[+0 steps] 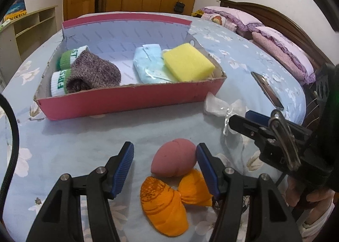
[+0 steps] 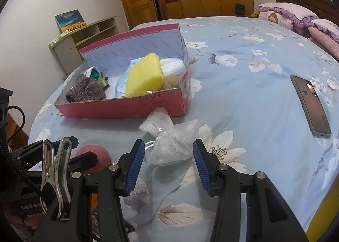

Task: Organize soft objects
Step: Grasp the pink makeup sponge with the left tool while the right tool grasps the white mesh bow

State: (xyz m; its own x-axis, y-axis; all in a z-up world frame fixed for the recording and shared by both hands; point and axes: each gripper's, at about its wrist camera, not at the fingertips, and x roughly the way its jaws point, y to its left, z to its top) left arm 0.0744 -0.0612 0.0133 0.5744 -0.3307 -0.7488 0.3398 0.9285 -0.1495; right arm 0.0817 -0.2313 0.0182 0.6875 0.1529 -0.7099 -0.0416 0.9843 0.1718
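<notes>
Both claws wide, empty; pink box [image 1: 127, 102] holds socks [image 1: 89, 72], yellow sponge [image 1: 188, 65].

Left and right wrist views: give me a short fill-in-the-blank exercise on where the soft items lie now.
1. The yellow sponge lies inside the ____ box.
2. Between the open left gripper fingers lies a pink ____-shaped makeup sponge.
3. The right gripper is open around a ____ mesh pouch.
4. The phone lies on the ____.

Missing words: pink; egg; white; bed
</notes>
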